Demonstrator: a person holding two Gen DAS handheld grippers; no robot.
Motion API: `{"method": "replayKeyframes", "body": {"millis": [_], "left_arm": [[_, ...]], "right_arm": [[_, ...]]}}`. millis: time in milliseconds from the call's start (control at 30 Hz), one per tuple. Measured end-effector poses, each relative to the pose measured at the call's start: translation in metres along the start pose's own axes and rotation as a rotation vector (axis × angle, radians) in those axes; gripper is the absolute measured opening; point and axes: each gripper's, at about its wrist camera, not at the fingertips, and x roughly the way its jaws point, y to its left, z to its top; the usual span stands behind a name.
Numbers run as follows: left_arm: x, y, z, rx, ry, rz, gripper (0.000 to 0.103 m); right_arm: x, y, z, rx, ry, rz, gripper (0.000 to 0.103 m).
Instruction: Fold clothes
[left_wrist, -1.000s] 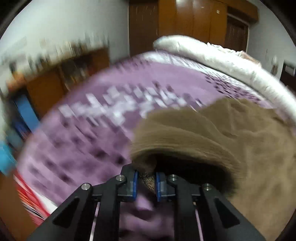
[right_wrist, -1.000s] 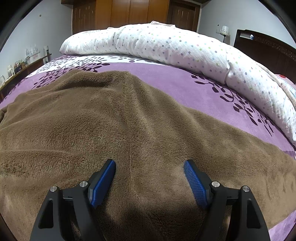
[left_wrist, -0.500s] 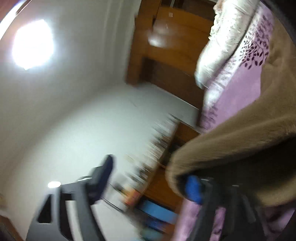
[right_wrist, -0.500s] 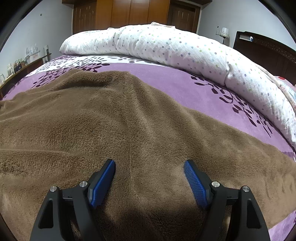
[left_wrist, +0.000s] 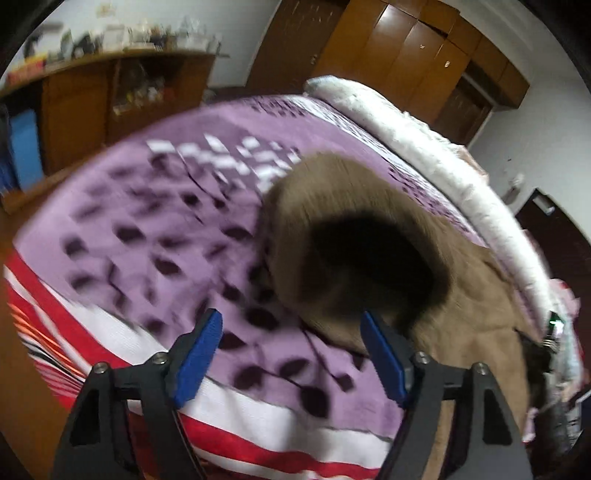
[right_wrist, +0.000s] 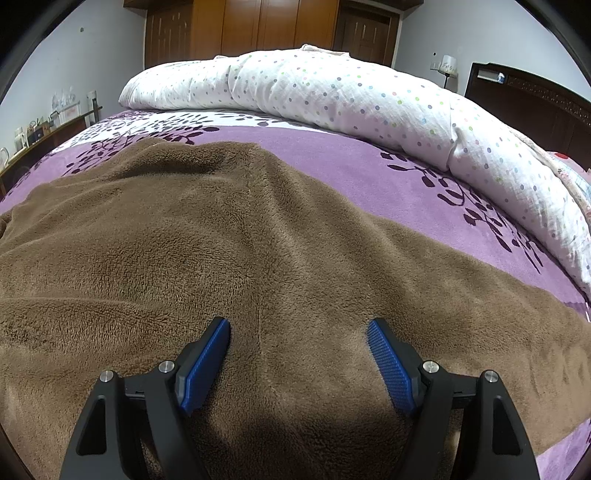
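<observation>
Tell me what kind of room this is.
A bedroom, most likely: a purple leaf-patterned bedspread with a rolled white polka-dot duvet, a brown wooden wardrobe behind, and a dark wooden headboard.

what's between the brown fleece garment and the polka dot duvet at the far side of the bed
Only a bare strip of the purple leaf-print bedspread separates the brown fleece garment from the polka-dot duvet, clearest in the right wrist view.

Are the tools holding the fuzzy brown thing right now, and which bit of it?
No. The left tool is open above the purple bedspread, and the right tool is open over the brown fleece garment, gripping nothing.
</observation>
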Motion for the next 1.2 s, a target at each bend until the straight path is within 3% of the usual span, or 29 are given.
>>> {"method": "replayKeyframes", "body": {"millis": [100, 333, 433, 533, 867, 1067, 1133, 1200], "left_arm": [[0.024, -0.015, -0.003, -0.001, 0.020, -0.022, 0.069], [0.039, -0.035, -0.002, 0.017, 0.010, -0.089, 0.054], [0.051, -0.037, 0.001, -0.012, 0.020, -0.154, 0.044], [0.065, -0.036, -0.002, -0.074, 0.052, -0.236, 0.043], [0.049, -0.014, -0.030, -0.280, 0.043, -0.224, 0.043], [0.061, -0.020, -0.027, -0.338, 0.087, -0.285, 0.044], [0.069, -0.021, -0.023, -0.364, 0.098, -0.284, 0.053], [0.073, -0.022, -0.018, -0.387, 0.085, -0.286, 0.055]], "right_arm": [[0.000, 0.000, 0.000, 0.000, -0.001, -0.002, 0.079], [-0.001, 0.000, -0.001, 0.000, -0.003, -0.002, 0.079], [0.000, -0.001, -0.001, 0.000, -0.004, -0.001, 0.079], [0.000, -0.001, -0.001, 0.000, -0.004, 0.001, 0.079], [0.001, -0.001, -0.002, 0.003, -0.006, 0.003, 0.079], [0.000, -0.001, -0.002, 0.004, -0.008, 0.004, 0.079], [0.000, -0.001, -0.002, 0.005, -0.008, 0.004, 0.079], [0.000, -0.002, -0.002, 0.005, -0.009, 0.004, 0.079]]}}
